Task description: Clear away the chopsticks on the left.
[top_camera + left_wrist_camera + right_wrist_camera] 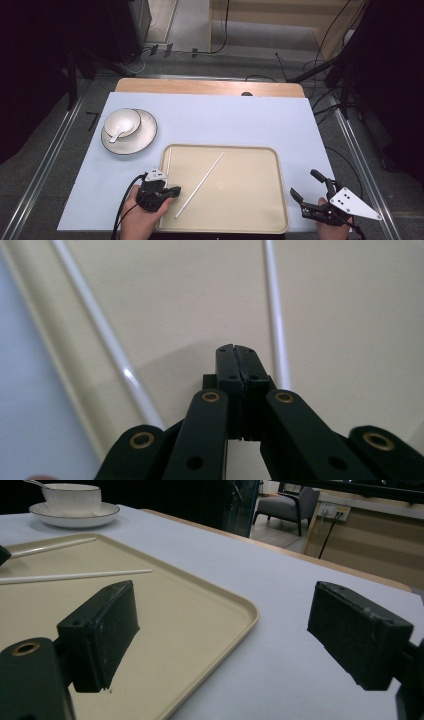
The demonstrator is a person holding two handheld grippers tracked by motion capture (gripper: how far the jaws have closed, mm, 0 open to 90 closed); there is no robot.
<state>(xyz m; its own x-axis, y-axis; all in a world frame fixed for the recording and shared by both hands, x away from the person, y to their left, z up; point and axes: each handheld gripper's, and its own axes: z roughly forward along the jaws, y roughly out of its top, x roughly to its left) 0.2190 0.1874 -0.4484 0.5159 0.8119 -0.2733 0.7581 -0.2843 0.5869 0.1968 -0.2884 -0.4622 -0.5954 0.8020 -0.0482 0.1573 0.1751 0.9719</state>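
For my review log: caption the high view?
Left gripper shut over tray between two chopsticks; right gripper open.

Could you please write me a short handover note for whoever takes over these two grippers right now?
Left hand-held gripper: shut, empty, over the tray's near-left corner.
Right hand-held gripper: open, empty, hanging off the tray's right side.
Things: two white chopsticks in the tray, one lying diagonally across the middle, the other along the left rim. Bowl with spoon sits on a plate at the far left.
Done: nothing gripped.
Left: probably picking up the chopsticks, diagonal one nearest the left gripper.
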